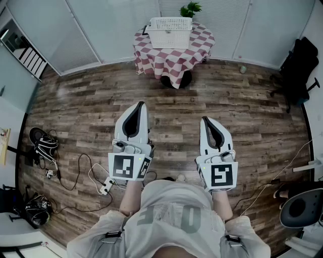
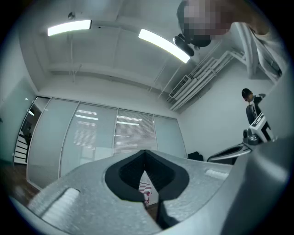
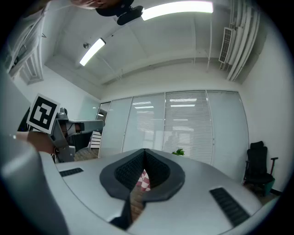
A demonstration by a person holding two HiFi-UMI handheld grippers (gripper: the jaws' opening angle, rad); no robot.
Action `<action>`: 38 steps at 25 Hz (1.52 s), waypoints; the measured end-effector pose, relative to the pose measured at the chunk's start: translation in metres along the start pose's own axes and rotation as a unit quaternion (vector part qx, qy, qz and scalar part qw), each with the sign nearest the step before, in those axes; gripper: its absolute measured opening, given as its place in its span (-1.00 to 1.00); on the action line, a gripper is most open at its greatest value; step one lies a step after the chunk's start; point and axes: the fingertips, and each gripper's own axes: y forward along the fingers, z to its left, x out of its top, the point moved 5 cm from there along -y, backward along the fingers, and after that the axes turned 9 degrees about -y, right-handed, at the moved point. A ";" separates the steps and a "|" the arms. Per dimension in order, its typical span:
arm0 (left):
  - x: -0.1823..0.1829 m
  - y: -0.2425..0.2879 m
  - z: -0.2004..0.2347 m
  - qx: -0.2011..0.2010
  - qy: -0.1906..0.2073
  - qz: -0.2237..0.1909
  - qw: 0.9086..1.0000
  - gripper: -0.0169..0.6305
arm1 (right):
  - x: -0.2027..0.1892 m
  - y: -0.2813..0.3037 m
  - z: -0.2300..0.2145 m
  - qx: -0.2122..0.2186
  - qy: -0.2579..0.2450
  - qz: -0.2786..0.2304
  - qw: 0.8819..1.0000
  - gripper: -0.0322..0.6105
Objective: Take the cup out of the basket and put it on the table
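on the far checkered table (image 1: 151,56) sits a white slatted basket (image 1: 170,31).

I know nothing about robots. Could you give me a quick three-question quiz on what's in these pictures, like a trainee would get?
1. True or false: the basket stands on the table.
2. Pick one: the left gripper and right gripper are A) both shut and empty, B) both wide open, C) both holding the basket.
3. Fill in: just beyond the basket shows a small green ____.

Key: 1 true. 2 A; both are held well short of the table. 3 plant.
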 end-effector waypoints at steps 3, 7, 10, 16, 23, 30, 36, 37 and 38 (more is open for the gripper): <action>0.002 -0.005 -0.005 0.005 0.007 -0.003 1.000 -0.93 | 0.003 -0.002 -0.001 0.008 -0.006 -0.012 1.000 -0.87; -0.002 -0.012 -0.007 0.011 0.014 0.001 1.000 -0.93 | 0.000 -0.007 -0.002 0.007 -0.010 -0.017 1.000 -0.87; -0.005 -0.014 -0.003 0.019 0.016 0.002 1.000 -0.93 | -0.007 -0.005 -0.004 0.000 -0.011 -0.007 1.000 -0.88; 0.004 -0.017 -0.002 0.032 0.034 0.003 0.999 -0.93 | -0.010 -0.003 -0.012 0.018 0.028 -0.032 0.999 -0.88; -0.005 -0.019 0.020 0.073 0.031 0.026 0.997 -0.93 | -0.024 0.014 -0.008 0.067 0.088 -0.023 0.994 -0.88; -0.033 0.022 0.037 0.057 0.027 0.021 0.998 -0.93 | -0.045 0.028 -0.011 0.079 0.081 -0.023 0.993 -0.88; -0.051 0.074 0.043 0.035 0.011 0.011 0.999 -0.93 | -0.057 0.067 -0.040 0.068 0.075 -0.009 0.995 -0.87; -0.057 0.086 0.047 0.032 0.010 0.014 0.999 -0.93 | -0.061 0.080 -0.045 0.067 0.074 -0.003 0.995 -0.87; -0.063 0.097 0.051 0.031 0.007 0.018 0.999 -0.93 | -0.066 0.093 -0.048 0.068 0.075 0.004 0.995 -0.87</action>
